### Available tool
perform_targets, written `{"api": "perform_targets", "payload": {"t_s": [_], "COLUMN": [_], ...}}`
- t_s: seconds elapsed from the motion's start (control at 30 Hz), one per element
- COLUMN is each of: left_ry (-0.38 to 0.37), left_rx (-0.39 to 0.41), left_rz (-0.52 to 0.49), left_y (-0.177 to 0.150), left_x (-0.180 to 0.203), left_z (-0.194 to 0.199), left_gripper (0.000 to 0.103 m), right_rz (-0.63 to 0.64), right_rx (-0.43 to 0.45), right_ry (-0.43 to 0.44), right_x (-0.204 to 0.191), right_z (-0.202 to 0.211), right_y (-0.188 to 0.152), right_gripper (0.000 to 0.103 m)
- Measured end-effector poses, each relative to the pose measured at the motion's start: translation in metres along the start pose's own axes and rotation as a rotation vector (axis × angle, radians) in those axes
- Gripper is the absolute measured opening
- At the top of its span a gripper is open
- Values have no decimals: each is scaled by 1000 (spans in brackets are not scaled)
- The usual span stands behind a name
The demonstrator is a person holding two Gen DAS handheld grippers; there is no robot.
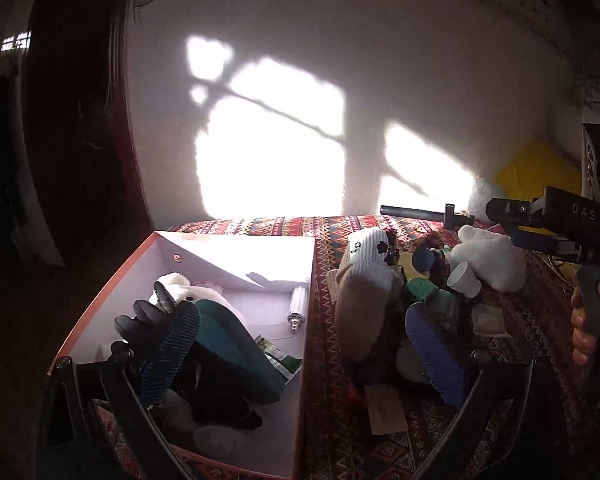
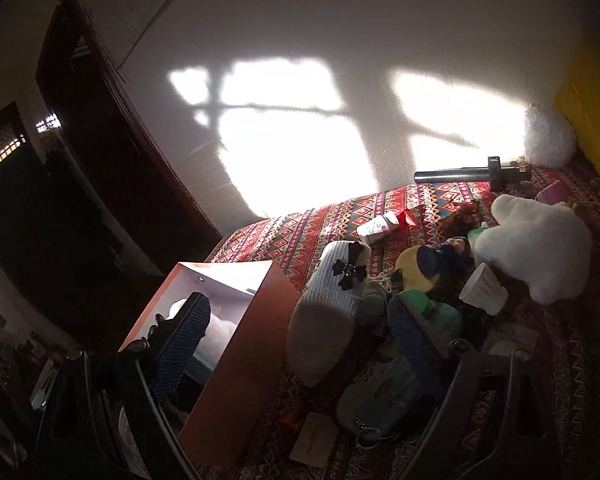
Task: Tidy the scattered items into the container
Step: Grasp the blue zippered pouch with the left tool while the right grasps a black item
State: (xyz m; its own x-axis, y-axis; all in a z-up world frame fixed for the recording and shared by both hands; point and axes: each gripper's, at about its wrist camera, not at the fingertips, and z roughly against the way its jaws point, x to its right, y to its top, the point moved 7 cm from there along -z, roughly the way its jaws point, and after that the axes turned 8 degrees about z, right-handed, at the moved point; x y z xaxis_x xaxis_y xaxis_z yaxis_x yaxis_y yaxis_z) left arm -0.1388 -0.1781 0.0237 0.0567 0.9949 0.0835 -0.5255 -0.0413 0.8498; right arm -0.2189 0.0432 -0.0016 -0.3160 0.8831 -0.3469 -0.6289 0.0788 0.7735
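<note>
Both grippers stand wide open with nothing clamped. The left gripper (image 1: 300,344) straddles the near wall of the orange cardboard box (image 1: 306,280), one blue pad over the contents, the other over the clutter. The right gripper (image 2: 296,348) hangs likewise across the box's (image 2: 236,344) side wall, its right finger above a patterned pouch (image 2: 380,396).

The step in hand looks like the gap between a drop and the next pick. Inside the box lie a teal slipper (image 1: 236,344), something white and fluffy, and a spiral light bulb (image 1: 298,306). Left outside, heaped just beside the box, are a grey knit slipper with a black bow (image 2: 332,300), a white paper cup (image 2: 484,290), a white plush toy (image 2: 540,248) and a small bottle (image 2: 378,228); the darker pieces among them I cannot name with confidence.

The next move calls for closing on one loose item, probably the knit slipper, nearest both claws, and lifting it over the wall.

Everything rests on a red geometric-patterned cloth (image 2: 312,228), seemingly a bed, against a pale wall lit by window-shaped sun patches; a dark doorway stands left.
</note>
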Motion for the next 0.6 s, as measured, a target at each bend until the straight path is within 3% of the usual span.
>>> {"api": "perform_targets", "payload": {"t_s": [0.13, 0.27, 0.37, 0.47, 0.6], "left_ry": [-57, -150, -124, -63, -90], "left_rx": [-108, -301, -415, -476, -542], "left_rz": [-84, -2, 77, 72, 46], "left_y": [-27, -64, -88, -107, -125], "left_x": [61, 98, 105, 104, 116], "left_z": [-29, -76, -113, -139, -155], "left_gripper": [103, 103, 103, 103, 103], "right_rz": [-120, -284, -367, -395, -435], "right_rx": [-82, -177, -243, -271, -291], "right_ry": [-17, 2, 46, 70, 77], "right_x": [59, 110, 131, 140, 156], "right_z": [-9, -35, -57, -73, -99], "right_y": [-41, -80, -94, -98, -96], "right_gripper": [91, 89, 87, 87, 87]}}
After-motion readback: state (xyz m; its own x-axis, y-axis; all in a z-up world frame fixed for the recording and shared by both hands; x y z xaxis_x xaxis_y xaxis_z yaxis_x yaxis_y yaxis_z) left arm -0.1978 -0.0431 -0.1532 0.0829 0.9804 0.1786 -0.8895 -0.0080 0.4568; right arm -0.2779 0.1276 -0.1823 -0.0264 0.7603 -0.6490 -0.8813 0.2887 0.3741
